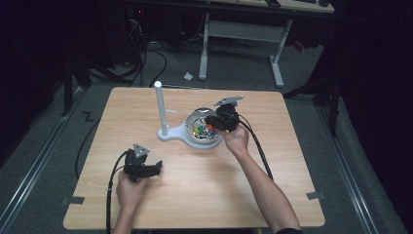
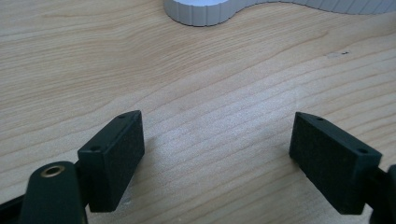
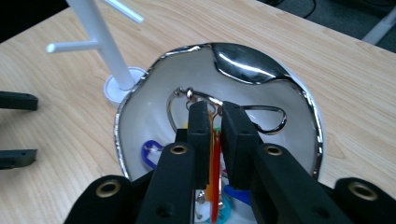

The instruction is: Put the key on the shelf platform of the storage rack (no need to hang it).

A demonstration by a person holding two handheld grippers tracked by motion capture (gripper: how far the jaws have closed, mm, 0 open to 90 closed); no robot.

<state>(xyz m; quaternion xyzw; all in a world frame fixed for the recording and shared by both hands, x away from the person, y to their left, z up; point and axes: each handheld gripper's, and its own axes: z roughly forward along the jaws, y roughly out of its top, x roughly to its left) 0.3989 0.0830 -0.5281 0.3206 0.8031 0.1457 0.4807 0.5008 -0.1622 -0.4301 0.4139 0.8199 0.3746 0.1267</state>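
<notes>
A shiny silver bowl (image 1: 194, 117) (image 3: 261, 70) sits in a white stand base (image 1: 181, 134) (image 2: 201, 11) that carries a white pole (image 1: 159, 105) (image 3: 100, 39) with side pegs. Several coloured clips lie in the bowl, among them a blue one (image 3: 150, 154), beside a silver wire hook (image 3: 273, 114). My right gripper (image 1: 210, 121) (image 3: 215, 116) dips into the bowl, its jaws shut on a thin red-orange clip (image 3: 215, 158). On the table's near left my left gripper (image 1: 157, 168) (image 2: 217, 154) rests low over bare wood, open, with nothing between its jaws.
The wooden table (image 1: 272, 161) has bare room on its right half and along the front. The stand's ribbed base edge lies just ahead of the left gripper. Cables trail from both grippers toward the front edge. A desk frame (image 1: 243, 34) stands on the floor beyond.
</notes>
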